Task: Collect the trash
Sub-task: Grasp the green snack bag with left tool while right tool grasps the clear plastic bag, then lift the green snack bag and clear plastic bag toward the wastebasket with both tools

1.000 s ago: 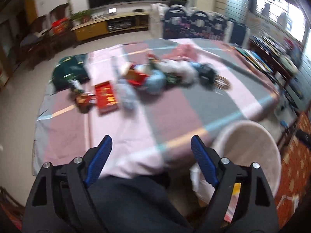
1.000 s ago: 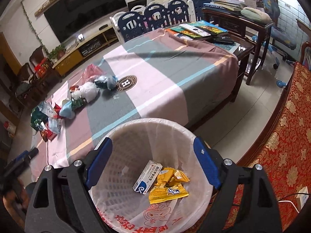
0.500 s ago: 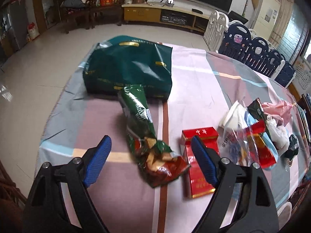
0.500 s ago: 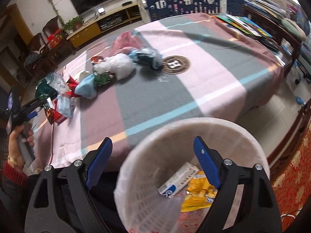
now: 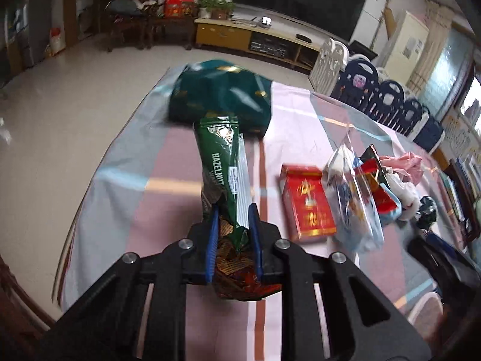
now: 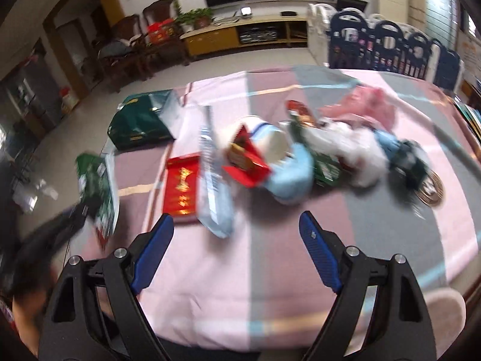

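Left jaws pinch the wafer wrapper; right jaws spread over bare tablecloth.

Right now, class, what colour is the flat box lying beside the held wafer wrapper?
Red with gold print: the flat box shows best in the left wrist view.

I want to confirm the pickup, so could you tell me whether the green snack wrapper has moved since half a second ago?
Yes. The green snack wrapper then lay flat beside the red packet; now the left gripper has clamped its near end.
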`<state>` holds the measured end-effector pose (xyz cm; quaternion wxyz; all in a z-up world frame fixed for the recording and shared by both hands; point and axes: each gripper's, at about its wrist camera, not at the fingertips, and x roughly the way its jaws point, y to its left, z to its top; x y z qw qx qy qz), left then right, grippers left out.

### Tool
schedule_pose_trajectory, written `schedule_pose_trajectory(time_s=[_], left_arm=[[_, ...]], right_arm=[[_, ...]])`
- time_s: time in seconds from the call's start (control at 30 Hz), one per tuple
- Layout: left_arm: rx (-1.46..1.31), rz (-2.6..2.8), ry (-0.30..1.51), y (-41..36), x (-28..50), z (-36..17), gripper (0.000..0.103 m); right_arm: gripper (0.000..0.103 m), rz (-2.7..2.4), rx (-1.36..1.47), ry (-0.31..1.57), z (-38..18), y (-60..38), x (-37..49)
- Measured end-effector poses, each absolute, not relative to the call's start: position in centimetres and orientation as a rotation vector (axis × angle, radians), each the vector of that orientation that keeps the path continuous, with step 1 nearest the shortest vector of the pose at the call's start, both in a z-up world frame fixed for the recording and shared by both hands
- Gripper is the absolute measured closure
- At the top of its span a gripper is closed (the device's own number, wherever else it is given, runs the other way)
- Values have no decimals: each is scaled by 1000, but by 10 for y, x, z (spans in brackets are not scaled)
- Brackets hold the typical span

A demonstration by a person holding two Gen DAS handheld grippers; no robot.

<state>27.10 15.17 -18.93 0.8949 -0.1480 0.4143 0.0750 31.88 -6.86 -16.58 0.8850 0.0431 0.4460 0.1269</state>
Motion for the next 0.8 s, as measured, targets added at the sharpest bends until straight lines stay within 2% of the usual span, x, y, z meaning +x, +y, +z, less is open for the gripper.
schedule_pose_trajectory(time_s=[0.07,0.17,0.2,0.23,0.3,0.33,0.5,0.8], left_arm=[[-419,132,854,166,258,-192,83],[-430,139,814,175,253,-188,82],[-434,143,839,175,257,-191,82],[-438,142,857,175,259,-195,82],[-415,156,875,172,263,-198,82],[-402,157,879,170,264,-199,82],[-408,150,885,173,263,-200,82],[-376,177,865,174,258,-196,82]], right_arm=[[19,245,14,942,-173,-44,337],[21,191,-116,958,-192,-9,359],[34,186,-134,969,-197,-5,363],[59,185,-159,994,-204,1,365],[81,197,-174,1018,-212,5,363],[85,202,-175,1013,-212,6,360],[96,214,-108,969,-182,-8,318],[96,181,-6,905,-132,-50,253]])
